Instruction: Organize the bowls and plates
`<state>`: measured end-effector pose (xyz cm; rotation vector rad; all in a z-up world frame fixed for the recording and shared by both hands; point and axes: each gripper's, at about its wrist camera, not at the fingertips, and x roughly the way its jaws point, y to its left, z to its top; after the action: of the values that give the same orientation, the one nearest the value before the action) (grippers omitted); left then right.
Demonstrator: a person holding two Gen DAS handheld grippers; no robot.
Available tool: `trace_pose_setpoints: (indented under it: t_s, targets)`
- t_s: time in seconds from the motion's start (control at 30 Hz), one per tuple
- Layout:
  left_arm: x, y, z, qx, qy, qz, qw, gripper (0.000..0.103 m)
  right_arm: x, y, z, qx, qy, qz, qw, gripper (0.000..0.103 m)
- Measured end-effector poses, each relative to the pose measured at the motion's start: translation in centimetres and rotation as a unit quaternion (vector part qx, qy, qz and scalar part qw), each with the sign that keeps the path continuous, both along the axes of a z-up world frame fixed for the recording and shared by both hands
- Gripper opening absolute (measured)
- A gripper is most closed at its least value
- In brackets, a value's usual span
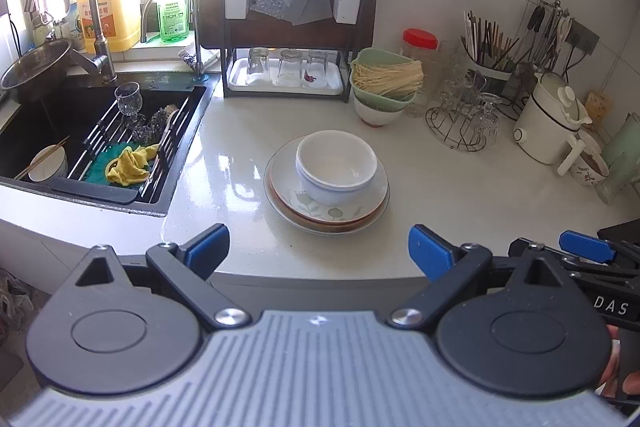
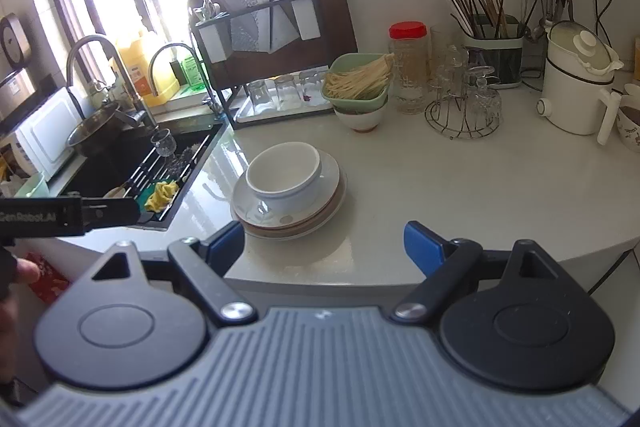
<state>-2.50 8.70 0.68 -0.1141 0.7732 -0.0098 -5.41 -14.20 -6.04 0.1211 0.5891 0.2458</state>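
Note:
White bowls (image 1: 337,165) sit nested on a stack of plates (image 1: 360,213) in the middle of the white counter; the top plate has a leaf pattern. The stack also shows in the right wrist view, bowls (image 2: 285,173) on plates (image 2: 324,209). My left gripper (image 1: 319,251) is open and empty, held over the counter's front edge, short of the stack. My right gripper (image 2: 324,247) is open and empty too, at the front edge, just right of the stack. Another white bowl (image 1: 50,163) with chopsticks lies in the sink.
The black sink (image 1: 80,131) with rack, glass and cloths is at left. A dish rack (image 1: 286,27) with glasses stands behind. Green bowls of noodles (image 1: 384,83), a jar, a glass holder (image 1: 464,119), a chopstick holder and a white kettle (image 1: 552,119) line the back right.

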Motion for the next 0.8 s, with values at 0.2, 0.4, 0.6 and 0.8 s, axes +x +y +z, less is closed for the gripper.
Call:
trace_pose_setpoints:
  t_s: [0.2, 0.4, 0.6, 0.8]
  targets:
    - [-0.15, 0.16, -0.04, -0.001, 0.003, 0.002, 1.0, 0.098, -0.02, 0.02, 0.05, -0.001, 0.0, 0.0, 1.0, 0.088]
    - [-0.08, 0.2, -0.04, 0.002, 0.003, 0.004, 1.0, 0.098, 0.19, -0.22, 0.08, 0.0, 0.003, -0.006, 1.0, 0.088]
    - [0.06, 0.28, 0.1, -0.002, 0.002, 0.002, 1.0, 0.098, 0.1, -0.17, 0.08, -0.003, 0.002, -0.006, 1.0, 0.088]
    - [0.04, 0.14, 0.12, 0.003, 0.001, -0.002, 1.0, 0.098, 0.08, -0.31, 0.02, -0.003, 0.002, -0.013, 1.0, 0.088]
